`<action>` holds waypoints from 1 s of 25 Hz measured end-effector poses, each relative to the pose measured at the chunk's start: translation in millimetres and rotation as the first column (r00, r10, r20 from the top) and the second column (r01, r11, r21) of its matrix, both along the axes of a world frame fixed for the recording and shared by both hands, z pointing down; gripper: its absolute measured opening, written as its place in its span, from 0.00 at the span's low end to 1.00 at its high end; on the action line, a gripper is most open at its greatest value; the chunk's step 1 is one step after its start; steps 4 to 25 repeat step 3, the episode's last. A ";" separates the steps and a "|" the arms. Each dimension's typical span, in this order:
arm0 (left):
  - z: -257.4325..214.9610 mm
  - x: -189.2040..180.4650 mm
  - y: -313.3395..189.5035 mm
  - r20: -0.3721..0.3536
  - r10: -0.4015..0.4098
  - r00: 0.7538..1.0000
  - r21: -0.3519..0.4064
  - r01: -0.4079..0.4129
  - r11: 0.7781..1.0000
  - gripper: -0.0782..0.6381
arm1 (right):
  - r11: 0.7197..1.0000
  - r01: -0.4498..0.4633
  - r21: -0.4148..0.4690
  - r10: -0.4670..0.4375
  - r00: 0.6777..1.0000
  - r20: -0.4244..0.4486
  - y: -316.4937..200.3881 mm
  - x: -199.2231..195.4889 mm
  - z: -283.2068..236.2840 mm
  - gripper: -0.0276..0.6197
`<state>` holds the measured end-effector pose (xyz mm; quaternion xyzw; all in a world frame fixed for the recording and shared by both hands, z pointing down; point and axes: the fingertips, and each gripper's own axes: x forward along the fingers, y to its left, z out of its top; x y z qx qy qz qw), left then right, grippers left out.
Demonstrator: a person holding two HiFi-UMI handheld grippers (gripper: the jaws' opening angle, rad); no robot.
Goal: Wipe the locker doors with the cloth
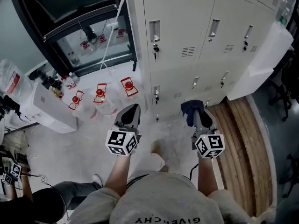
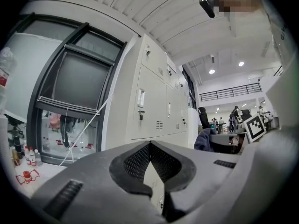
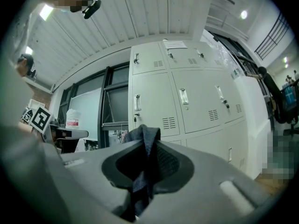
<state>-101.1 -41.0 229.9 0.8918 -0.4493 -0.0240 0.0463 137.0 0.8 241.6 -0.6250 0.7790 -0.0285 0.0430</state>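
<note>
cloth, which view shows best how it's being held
The right gripper view: the cloth sits dead centre, pinched between the shut right tongs, with a fold bunched above them. The head view shows the cloth only as a dark bundle at those tongs' tip, from above. The left gripper view catches it small, at the right.
</note>
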 end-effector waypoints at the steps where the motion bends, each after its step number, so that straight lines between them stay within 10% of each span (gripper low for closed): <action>1: 0.0 1.2 0.5 0.001 0.001 1.000 0.000 -0.001 1.000 0.11 | 1.000 -0.001 -0.002 0.001 1.000 0.001 0.8 1.3 1.0 0.11; 25: 0.0 3.5 1.3 0.003 0.002 1.000 0.001 -0.002 1.000 0.11 | 1.000 -0.004 -0.005 0.004 1.000 0.004 2.2 3.8 2.9 0.11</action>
